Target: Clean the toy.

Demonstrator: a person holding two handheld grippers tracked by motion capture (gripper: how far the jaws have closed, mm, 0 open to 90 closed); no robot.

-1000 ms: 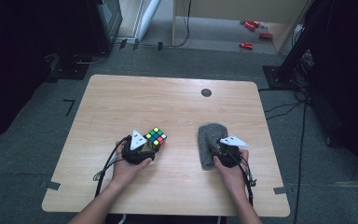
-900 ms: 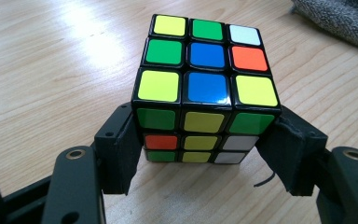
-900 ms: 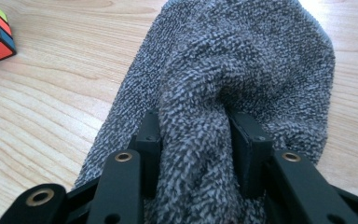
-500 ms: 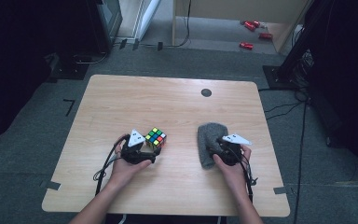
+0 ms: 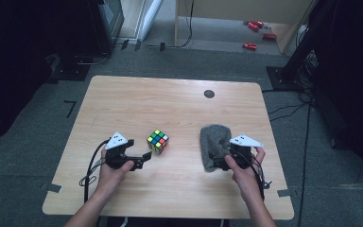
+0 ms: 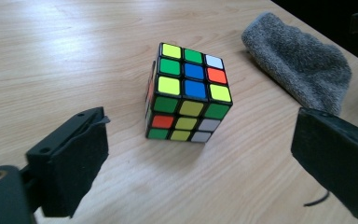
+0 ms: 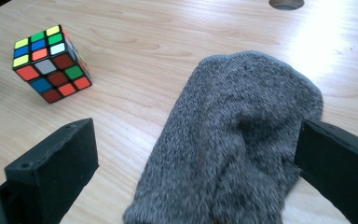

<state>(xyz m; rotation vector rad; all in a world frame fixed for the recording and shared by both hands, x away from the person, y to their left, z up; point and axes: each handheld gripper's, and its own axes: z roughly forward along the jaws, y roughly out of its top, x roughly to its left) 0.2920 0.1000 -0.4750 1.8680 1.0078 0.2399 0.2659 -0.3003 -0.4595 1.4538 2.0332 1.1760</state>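
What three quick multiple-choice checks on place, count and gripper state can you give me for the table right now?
1. Where is the puzzle cube relative to the grey cloth?
A. toward the left gripper's side
B. on top of it
C. beyond it

2. How many dark round holes are in the table?
A. none
B. one
C. three

3. How is the left gripper?
A. shut on the cube
B. shut on the cloth
C. open

A: wood separates cube and cloth.
B: one hole near the far edge.
C: its jaws stand apart, clear of the cube.
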